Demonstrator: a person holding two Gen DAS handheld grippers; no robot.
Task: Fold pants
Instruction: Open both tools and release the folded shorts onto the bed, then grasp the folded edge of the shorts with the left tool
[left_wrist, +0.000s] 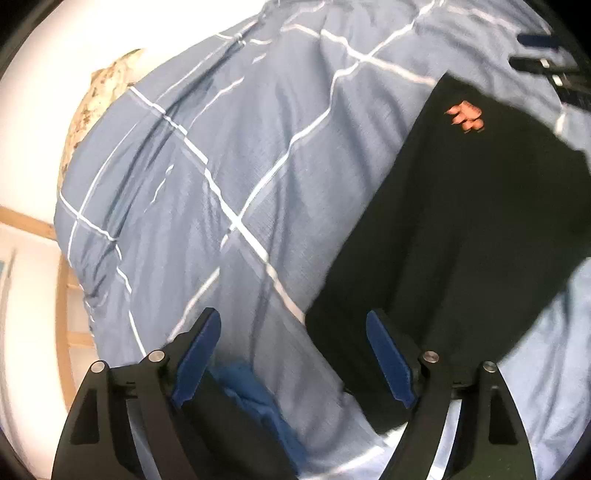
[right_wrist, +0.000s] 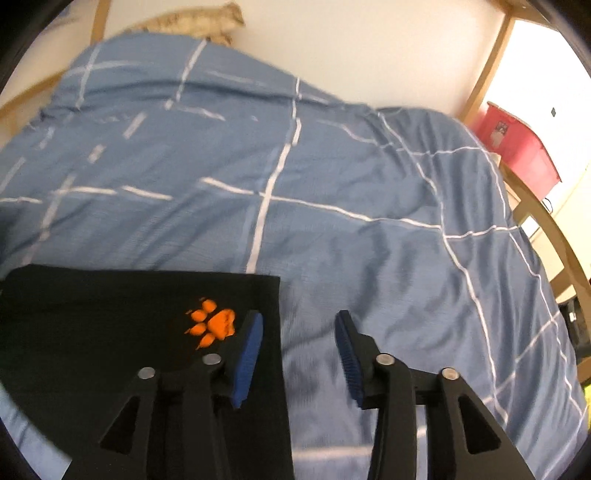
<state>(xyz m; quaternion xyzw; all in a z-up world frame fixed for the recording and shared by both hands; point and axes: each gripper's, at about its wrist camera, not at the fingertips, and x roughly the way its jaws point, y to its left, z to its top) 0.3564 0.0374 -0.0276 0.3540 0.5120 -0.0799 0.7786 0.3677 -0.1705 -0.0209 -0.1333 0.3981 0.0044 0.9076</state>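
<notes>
On the blue checked duvet we see the black pants lying flat as a neat dark rectangle, an orange paw print on the upper face. Our right gripper hovers at the pants' right edge with its fingers spread apart and nothing between them: one blue-padded finger sits over the black cloth just beside the paw print, the other over bare duvet. Our left gripper is likewise spread wide and holds nothing; one of its fingers is over the near corner of the pants, the other over the duvet. From the left wrist view the paw print lies toward the far end of the pants, with the right gripper visible beyond that end. A patterned pillow lies past the duvet's far edge, and a red box stands off its right side.
</notes>
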